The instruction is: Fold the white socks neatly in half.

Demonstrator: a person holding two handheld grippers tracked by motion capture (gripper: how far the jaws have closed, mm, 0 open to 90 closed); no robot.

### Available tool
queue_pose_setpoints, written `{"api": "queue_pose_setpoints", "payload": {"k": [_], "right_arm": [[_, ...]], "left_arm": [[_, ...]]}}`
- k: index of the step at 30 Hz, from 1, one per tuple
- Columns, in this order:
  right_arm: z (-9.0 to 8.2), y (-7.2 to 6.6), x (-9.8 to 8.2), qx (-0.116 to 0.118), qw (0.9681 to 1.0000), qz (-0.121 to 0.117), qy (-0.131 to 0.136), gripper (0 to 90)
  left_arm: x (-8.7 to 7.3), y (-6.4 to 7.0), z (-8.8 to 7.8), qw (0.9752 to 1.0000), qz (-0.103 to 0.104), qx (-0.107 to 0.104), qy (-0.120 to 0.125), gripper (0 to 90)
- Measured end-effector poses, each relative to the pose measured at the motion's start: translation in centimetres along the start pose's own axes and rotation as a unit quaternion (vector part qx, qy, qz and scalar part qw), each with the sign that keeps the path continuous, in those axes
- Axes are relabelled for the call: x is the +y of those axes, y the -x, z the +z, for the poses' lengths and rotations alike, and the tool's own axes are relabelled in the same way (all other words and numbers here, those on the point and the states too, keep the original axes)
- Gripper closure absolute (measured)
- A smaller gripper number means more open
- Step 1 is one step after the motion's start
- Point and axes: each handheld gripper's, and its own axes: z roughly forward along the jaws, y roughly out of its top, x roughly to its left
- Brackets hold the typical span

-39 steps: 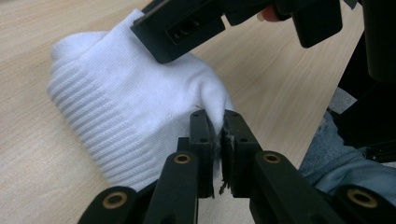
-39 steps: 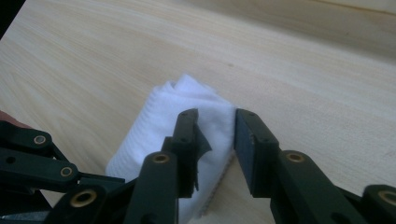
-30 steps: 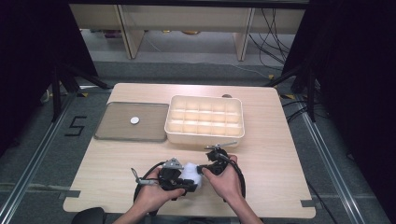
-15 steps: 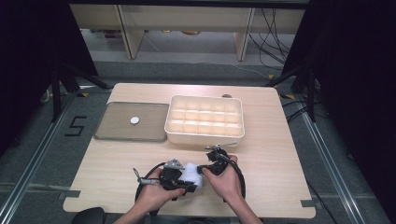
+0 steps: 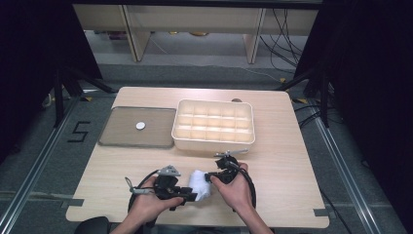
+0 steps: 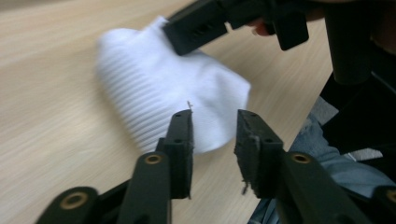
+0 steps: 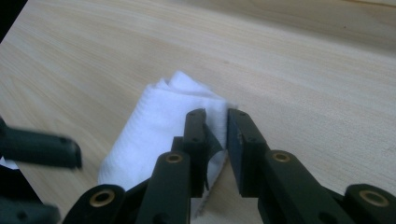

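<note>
The folded white sock lies on the table near its front edge, between the two grippers; the left gripper, jaws just opened, stands clear of it; the right gripper, jaws just widening, has cloth between them, though whether they pinch it I cannot tell; a loose hold risks the fold springing apart.

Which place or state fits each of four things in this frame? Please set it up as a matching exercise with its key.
Things:
1. white sock
2. compartment box
3. flat grey tray
4. left gripper

Places or states:
A. bears a small white disc
B. jaws apart, having just opened, nothing pressed between them
C. lies on the table's near edge between both grippers
D. stands mid-table, right of the tray, its cells looking empty

Pairs: 1-C, 2-D, 3-A, 4-B
</note>
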Motion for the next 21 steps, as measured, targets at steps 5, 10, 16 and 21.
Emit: {"api": "queue_pose_setpoints", "payload": {"k": [5,10,16,21], "right_arm": [[-0.1,-0.1,0.0,-0.009,0.9999,0.008,-0.001,75.3],[-0.4,-0.3,0.0,-0.012,0.9998,0.011,0.008,69.7],[-1.0,-0.5,0.2,-0.008,0.9998,0.009,0.016,65.2],[-1.2,-0.8,0.1,-0.002,0.9998,0.005,0.019,63.7]], "left_arm": [[0.6,-2.1,-0.9,0.9987,-0.023,0.040,0.024,49.8],[1.3,-2.9,-0.4,0.9981,-0.030,0.050,0.020,45.5],[1.7,-3.2,0.4,0.9980,-0.032,0.052,0.013,44.8],[1.9,-3.0,0.6,0.9979,-0.031,0.056,0.013,44.9]]}}
